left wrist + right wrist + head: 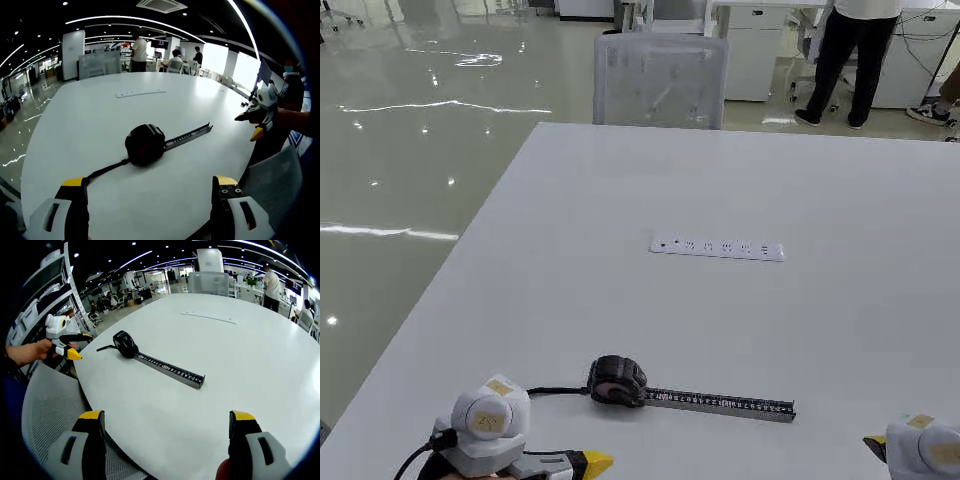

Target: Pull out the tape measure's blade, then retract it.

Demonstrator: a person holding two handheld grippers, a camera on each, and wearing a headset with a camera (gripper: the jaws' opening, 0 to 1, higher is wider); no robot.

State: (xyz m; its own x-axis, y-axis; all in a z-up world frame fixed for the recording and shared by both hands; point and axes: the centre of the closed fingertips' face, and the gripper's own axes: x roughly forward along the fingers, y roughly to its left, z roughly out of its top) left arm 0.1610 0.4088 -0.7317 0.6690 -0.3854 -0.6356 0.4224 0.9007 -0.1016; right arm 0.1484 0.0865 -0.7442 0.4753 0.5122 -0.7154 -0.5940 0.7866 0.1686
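The black tape measure is lying near the front edge of the white table, its blade sticking out flat across the tabletop and its wrist strap trailing the other way. The left gripper and right gripper are hovering at that edge, jaws spread wide, gripping nothing, apart from the tape measure.

Tabletop: white, matte, wide.
Floor: glossy grey-green, left of the tabletop and beyond it, streaked with bright reflections.
Chair: grey mesh back, at the tabletop's far edge.
Cabinets: white, beyond the tabletop's far edge.
Ceiling: dark, above the tabletop, with curved light strips.
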